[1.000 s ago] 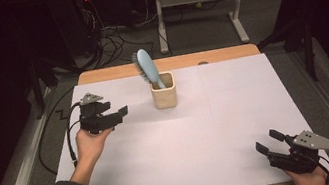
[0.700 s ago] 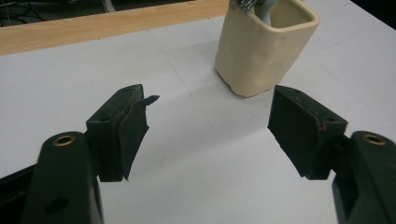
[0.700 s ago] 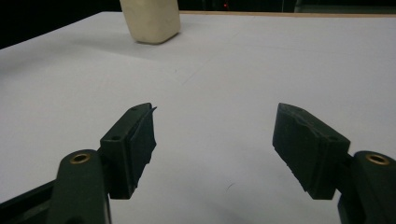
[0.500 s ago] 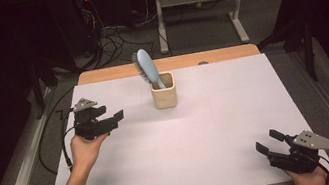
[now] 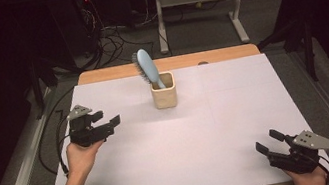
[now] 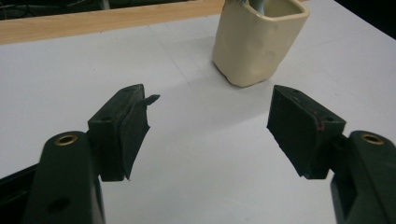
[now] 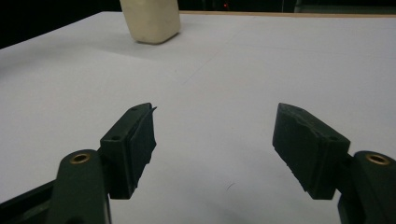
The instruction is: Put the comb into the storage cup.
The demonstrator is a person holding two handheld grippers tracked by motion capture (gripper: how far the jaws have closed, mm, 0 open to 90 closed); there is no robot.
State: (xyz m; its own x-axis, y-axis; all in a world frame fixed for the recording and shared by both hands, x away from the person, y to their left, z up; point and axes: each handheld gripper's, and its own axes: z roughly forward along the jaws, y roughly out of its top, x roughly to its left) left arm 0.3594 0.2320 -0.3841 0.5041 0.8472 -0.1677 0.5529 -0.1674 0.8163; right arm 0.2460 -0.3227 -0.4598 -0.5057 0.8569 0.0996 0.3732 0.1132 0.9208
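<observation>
hairbrush (image 5: 147, 68): 1 | cup (image 5: 164, 92): 1 | grippers: 2 | table (image 5: 236, 111): 1

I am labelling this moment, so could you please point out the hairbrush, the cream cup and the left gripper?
hairbrush (image 5: 146, 66), high view, on the blue back of its head.
cream cup (image 5: 164, 98), high view, on its front wall.
left gripper (image 5: 107, 120), high view, midway between its open fingertips.

Table (image 5: 219, 129) is lit bright and even from overhead, room around it nearly black; close-up jaws look soft, shadows faint.
</observation>
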